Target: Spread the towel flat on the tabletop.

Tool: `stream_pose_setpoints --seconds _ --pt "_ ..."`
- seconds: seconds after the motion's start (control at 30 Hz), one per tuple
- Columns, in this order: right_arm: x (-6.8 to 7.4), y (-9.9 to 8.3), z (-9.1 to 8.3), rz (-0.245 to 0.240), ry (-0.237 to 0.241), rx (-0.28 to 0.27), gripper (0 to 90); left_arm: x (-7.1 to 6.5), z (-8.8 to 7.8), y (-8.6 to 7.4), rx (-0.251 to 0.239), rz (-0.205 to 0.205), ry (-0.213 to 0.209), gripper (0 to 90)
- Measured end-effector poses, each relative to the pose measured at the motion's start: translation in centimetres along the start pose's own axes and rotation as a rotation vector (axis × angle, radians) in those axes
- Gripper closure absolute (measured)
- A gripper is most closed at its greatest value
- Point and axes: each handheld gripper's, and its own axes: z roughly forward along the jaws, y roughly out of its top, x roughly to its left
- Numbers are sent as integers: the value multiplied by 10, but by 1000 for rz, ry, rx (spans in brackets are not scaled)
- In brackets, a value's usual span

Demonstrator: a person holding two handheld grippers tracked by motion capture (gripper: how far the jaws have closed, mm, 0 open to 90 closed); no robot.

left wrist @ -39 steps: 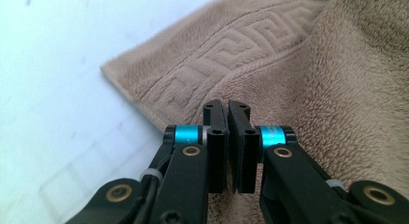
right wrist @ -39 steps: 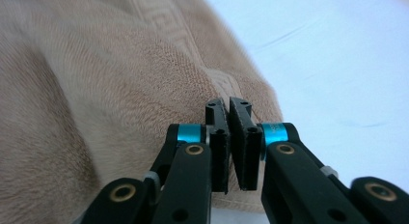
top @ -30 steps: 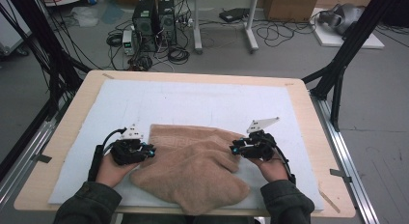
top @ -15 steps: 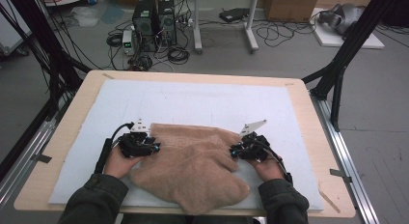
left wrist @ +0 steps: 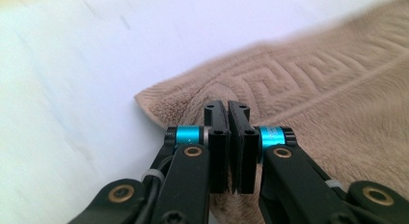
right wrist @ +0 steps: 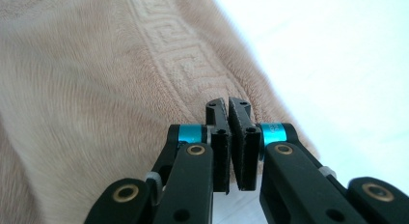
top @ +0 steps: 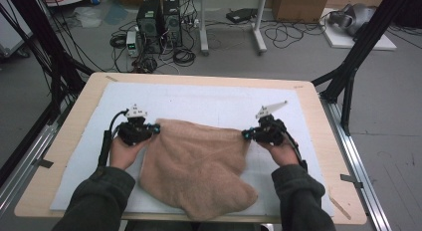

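No readable text, label, brand, number or sign is being shown on any surface in these views.

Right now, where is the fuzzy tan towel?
In the high view, the fuzzy tan towel lies on the white mat, near the table's front edge, between the left gripper and right gripper.

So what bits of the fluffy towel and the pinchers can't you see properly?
- High view: the towel hides the white mat beneath it.
- Left gripper view: the left gripper has its pads together, covering any pinched cloth.
- Right gripper view: the right gripper likewise; the towel's near edge is blurred.
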Motion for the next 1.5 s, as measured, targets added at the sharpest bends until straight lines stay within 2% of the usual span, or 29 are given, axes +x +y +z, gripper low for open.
stream_pose_setpoints --seconds 0.07,0.1,0.13,0.17,0.2,0.23,0.27,0.3,0.37,0.43,0.47,0.53,0.6,0.73,0.77,0.8,0.83,0.87,0.9,0.97,1.0,1.1,1.13,1.23,1.27,1.33,1.4,1.43,1.5 --pt "-15 25 -10 -7 -40 -33 878 6 0 29 -59 -3 26 869" --pt "-15 25 -10 -7 -40 -33 878 6 0 29 -59 -3 26 869" --pt "-23 37 -16 -12 -66 -48 877 9 0 45 -93 -6 44 869" --pt "-41 61 -26 -20 -158 -64 875 14 2 74 -154 8 94 854" --pt "-41 61 -26 -20 -158 -64 875 14 2 74 -154 8 94 801" --pt "-50 69 -29 -3 -197 -81 842 16 4 84 -149 4 148 801" --pt "-65 74 -32 62 -232 -111 638 19 7 89 -138 -41 139 635" --pt "-70 72 -32 107 -197 -129 604 20 11 86 -114 -63 91 631" --pt "-70 69 -29 107 -179 -127 595 17 12 82 -101 -42 80 621" --pt "-58 56 -21 46 -157 -85 591 13 14 70 -82 -25 48 587" --pt "-55 51 -20 51 -138 -75 578 10 14 57 -80 -39 11 577" --pt "-50 45 -19 44 -130 -74 576 8 13 50 -68 -35 -7 570" --pt "-35 27 -21 40 -102 -55 551 2 10 37 -63 -23 -34 543" --pt "-11 3 -31 32 -78 -80 514 -10 -5 5 -58 3 -94 507" --pt "-11 3 -31 32 -78 -80 514 -10 -5 5 -58 3 -94 497" --pt "-4 -2 -33 28 -75 -82 504 -13 -9 -1 -58 7 -107 497" --pt "11 -12 -37 19 -67 -95 486 -20 -18 -13 -65 23 -119 472" --pt "11 -12 -37 19 -67 -95 486 -20 -18 -13 -65 23 -119 466" --pt "25 -22 -38 12 -51 -104 476 -23 -23 -18 -63 34 -132 457" --pt "32 -26 -39 1 -47 -109 475 -31 -32 -27 -69 56 -147 449" --pt "46 -36 -39 -12 -29 -111 471 -34 -36 -32 -74 55 -162 436" --pt "58 -44 -39 -24 -26 -101 457 -45 -44 -45 -72 69 -191 426" --pt "66 -51 -38 -27 -12 -100 436 -53 -45 -53 -61 77 -225 390" --pt "73 -58 -38 -31 -7 -90 417 -61 -44 -60 -48 97 -254 388" --pt "81 -65 -36 -40 21 -76 403 -64 -42 -64 -32 115 -260 375" --pt "85 -69 -35 -53 36 -74 399 -69 -37 -70 -14 134 -275 372" --pt "94 -76 -31 -68 73 -69 394 -75 -30 -75 17 163 -275 373" --pt "100 -80 -27 -95 75 -55 398 -77 -27 -76 32 182 -269 387" --pt "102 -81 -23 -105 69 -46 422 -81 -21 -75 40 204 -267 417"
